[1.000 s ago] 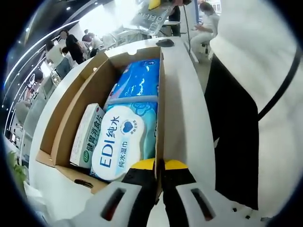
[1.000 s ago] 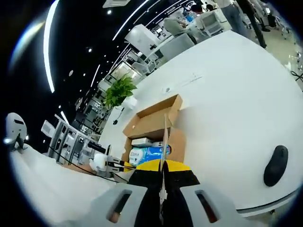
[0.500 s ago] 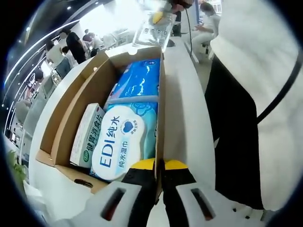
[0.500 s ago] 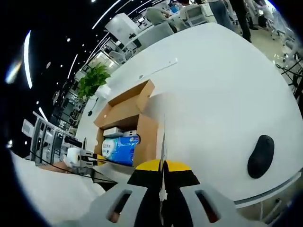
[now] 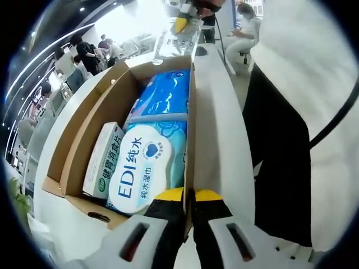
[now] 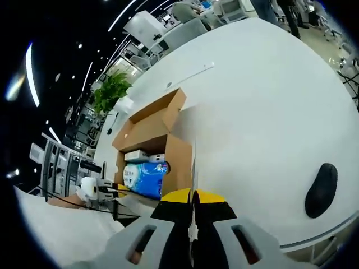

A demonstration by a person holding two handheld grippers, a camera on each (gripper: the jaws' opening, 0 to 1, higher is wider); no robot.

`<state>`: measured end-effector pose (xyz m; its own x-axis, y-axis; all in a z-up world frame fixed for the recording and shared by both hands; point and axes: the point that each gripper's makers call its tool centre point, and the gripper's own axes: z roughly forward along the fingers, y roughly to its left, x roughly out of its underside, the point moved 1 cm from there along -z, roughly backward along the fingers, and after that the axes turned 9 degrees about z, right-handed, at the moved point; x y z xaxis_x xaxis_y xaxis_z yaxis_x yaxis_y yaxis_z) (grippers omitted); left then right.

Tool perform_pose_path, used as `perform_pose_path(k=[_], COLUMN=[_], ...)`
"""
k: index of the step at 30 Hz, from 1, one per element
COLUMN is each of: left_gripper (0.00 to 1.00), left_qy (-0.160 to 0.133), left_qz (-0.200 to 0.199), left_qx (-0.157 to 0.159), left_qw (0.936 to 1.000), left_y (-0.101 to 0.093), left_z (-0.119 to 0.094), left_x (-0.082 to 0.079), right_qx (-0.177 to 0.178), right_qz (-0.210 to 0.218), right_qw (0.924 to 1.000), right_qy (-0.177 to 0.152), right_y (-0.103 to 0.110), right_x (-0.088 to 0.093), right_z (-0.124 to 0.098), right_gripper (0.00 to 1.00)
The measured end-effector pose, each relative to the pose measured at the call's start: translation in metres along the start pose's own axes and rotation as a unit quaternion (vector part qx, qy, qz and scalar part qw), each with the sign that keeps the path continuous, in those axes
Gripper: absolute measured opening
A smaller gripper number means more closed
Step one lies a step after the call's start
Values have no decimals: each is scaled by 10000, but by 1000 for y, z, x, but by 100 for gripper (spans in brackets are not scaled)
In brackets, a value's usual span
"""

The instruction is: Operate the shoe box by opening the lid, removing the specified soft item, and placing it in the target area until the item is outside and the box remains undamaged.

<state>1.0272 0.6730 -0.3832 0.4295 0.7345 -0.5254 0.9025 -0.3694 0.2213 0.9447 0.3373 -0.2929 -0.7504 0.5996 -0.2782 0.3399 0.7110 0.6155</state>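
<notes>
A large round white table (image 6: pixel 263 112) in an open hall carries an open brown cardboard shoe box (image 5: pixel 95 120). Inside lie a blue soft plastic pack (image 5: pixel 165 92), a pale blue wet-wipe pack labelled EDI (image 5: pixel 147 168) and a slim white-and-green carton (image 5: pixel 104 159). The left gripper (image 5: pixel 188 210) has its jaws pinched on the box's near wall; the right gripper (image 6: pixel 192 216), likewise, grips a thin white sheet edge. A black computer mouse (image 6: pixel 321 189) rests nearby.

Open cardboard shoe box (image 5: pixel 106 106) on white table holds a blue-white wipes pack (image 5: pixel 147 163).
</notes>
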Motion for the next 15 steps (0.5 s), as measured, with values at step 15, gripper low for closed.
perform_pose_path(k=[15], left_gripper=[3], left_qy=[35], left_qz=[-66], left_qx=[10], left_qw=[10000], left_y=[0], left_z=[0], left_x=[1], right_qx=[-265], right_qz=[-70], right_qw=[9982], right_qy=[538], right_y=[1], right_x=[-3], right_z=[20], right_gripper=[0])
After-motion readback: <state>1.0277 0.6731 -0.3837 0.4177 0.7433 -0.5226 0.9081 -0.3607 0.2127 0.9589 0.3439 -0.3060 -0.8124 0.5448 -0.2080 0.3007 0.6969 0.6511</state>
